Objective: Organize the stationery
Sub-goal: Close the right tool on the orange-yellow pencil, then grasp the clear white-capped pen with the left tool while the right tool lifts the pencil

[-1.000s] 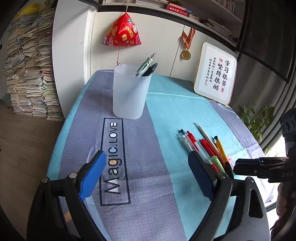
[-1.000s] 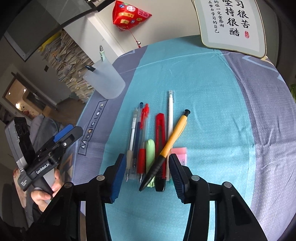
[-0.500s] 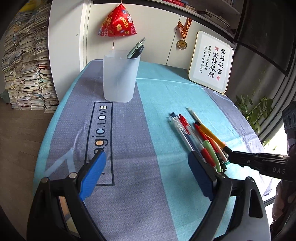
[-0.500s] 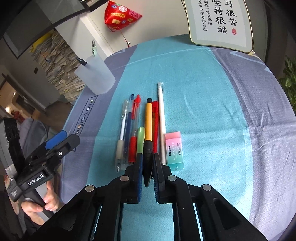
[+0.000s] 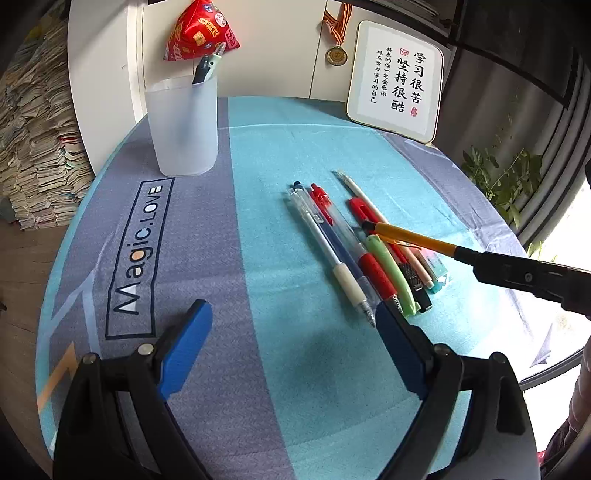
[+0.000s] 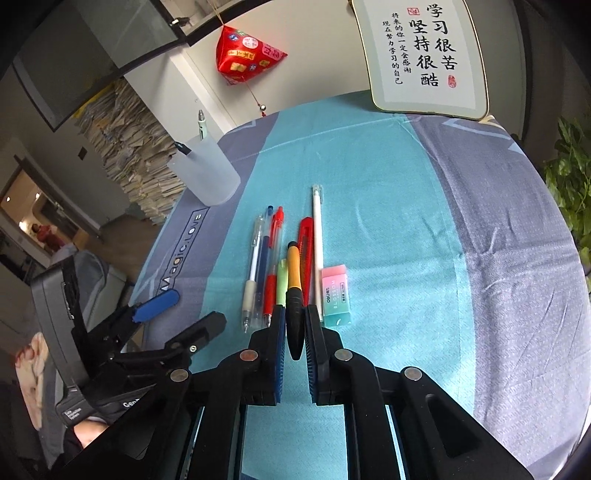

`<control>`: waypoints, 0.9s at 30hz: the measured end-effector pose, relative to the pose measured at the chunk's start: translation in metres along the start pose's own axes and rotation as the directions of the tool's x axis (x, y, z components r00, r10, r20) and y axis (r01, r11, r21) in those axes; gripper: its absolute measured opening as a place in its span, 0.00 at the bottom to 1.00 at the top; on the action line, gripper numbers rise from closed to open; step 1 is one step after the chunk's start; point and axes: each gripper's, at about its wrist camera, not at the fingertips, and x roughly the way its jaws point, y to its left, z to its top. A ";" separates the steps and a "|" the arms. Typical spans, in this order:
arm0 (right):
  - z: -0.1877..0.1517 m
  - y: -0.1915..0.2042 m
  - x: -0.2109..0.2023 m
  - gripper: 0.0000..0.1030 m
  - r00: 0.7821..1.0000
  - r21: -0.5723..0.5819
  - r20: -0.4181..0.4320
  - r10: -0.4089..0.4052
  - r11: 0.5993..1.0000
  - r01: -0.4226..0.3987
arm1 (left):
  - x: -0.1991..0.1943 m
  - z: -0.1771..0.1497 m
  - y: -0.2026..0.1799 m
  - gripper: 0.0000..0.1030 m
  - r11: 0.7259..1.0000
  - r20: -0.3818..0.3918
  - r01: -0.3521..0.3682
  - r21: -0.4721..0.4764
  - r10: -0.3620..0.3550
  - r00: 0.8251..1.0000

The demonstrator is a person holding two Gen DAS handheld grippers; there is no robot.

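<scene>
My right gripper [image 6: 294, 314] is shut on the black grip of an orange pen [image 6: 294, 269], which points away from it. In the left wrist view that pen [image 5: 410, 238] hangs tilted just above the row, held by the right gripper [image 5: 480, 264]. The row on the tablecloth holds a clear pen [image 5: 325, 251], a red pen [image 5: 351, 240], a green highlighter [image 5: 391, 273], a red utility knife [image 6: 306, 240], a white pen [image 6: 317, 229] and a pink-green eraser [image 6: 334, 295]. A frosted cup [image 5: 181, 125] with two pens [image 5: 207, 66] stands far left. My left gripper [image 5: 291, 310] is open and empty, left of the row's near end.
A framed calligraphy board [image 5: 395, 81] leans at the table's back right. A red hanging ornament [image 5: 199, 29] and a medal [image 5: 336, 55] are on the wall behind. A plant [image 5: 498, 177] is beyond the right edge, and paper stacks [image 5: 33, 147] beyond the left.
The right gripper's jaws closed from open onto the orange pen, which swung straight and then rose off the row. The left gripper drew nearer to the row and sank a little.
</scene>
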 end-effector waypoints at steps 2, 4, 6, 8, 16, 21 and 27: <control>-0.001 -0.003 -0.001 0.11 1.000 0.006 -0.002 0.009 1.000 -0.009 | 0.007 0.002 -0.002 0.87 1.000 -0.010 -0.025 0.007 0.025 1.000; -0.002 -0.005 -0.001 0.11 1.000 0.010 -0.002 0.017 1.000 -0.016 | 0.013 0.004 -0.002 0.87 1.000 -0.034 -0.015 -0.003 0.015 0.999; -0.003 -0.008 -0.001 0.11 1.000 0.014 -0.002 0.025 1.000 -0.025 | 0.015 0.005 -0.004 0.87 0.999 -0.031 -0.035 -0.009 0.035 0.999; -0.003 -0.010 -0.003 0.11 0.999 0.018 0.000 0.032 0.999 -0.032 | 0.018 0.006 -0.008 0.88 0.999 -0.037 -0.051 0.008 0.052 0.998; -0.004 -0.016 -0.010 0.11 0.999 0.026 0.019 0.025 0.999 -0.026 | 0.012 -0.003 -0.019 0.56 0.994 0.007 -0.060 0.090 0.060 0.998; -0.005 -0.019 -0.013 0.11 0.999 0.040 0.026 0.032 0.999 -0.033 | 0.005 -0.007 -0.027 0.11 0.992 -0.003 0.017 0.126 -0.017 1.000; -0.005 -0.018 -0.019 0.11 0.999 0.039 0.041 0.032 0.999 -0.033 | -0.011 -0.005 -0.014 0.07 0.990 0.036 0.129 0.059 -0.131 0.991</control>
